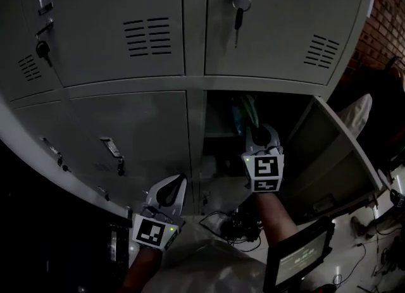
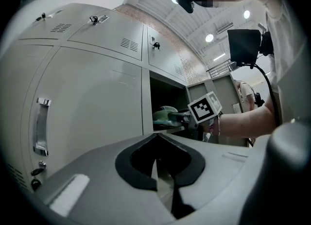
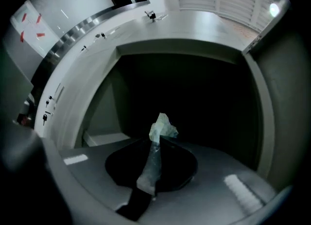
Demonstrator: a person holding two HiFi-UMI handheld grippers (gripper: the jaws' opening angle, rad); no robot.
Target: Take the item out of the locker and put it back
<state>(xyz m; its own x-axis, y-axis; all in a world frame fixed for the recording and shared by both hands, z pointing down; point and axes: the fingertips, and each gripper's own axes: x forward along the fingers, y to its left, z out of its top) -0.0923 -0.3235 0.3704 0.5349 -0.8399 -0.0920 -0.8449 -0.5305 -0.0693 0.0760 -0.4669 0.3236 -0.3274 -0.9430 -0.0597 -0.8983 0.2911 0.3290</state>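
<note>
The item [image 3: 158,146] is a thin, pale green plastic bag, pinched flat between the jaws of the right hand-held gripper [image 3: 158,139], which is closed on it. Its long axis runs along the jaws: a narrow strip lies from deep between them out to their tips, and a crumpled end sticks out past the tips, pointing into the dark open locker [image 3: 252,102]. In the left gripper view the bag [image 2: 165,114] lies about level, its free end aimed into the compartment and its near end at the right hand-held gripper [image 2: 183,117]. It sits just above the front edge of a shelf [image 2: 170,128]; whether it touches the shelf I cannot tell. No print on the bag can be made out.

In the head view the right hand-held gripper [image 1: 261,128] is at the mouth of the locker [image 1: 212,127], with the green bag [image 1: 250,111] ahead of it. The door [image 1: 329,159] stands swung open to the right.

The left hand-held gripper [image 1: 179,179] hangs lower and to the left, before a shut locker door, jaws together with nothing between them.

A key [image 1: 238,7] hangs in the lock of the door above. A small screen [image 1: 300,257] at the lower right shows lines of text too small to read.
</note>
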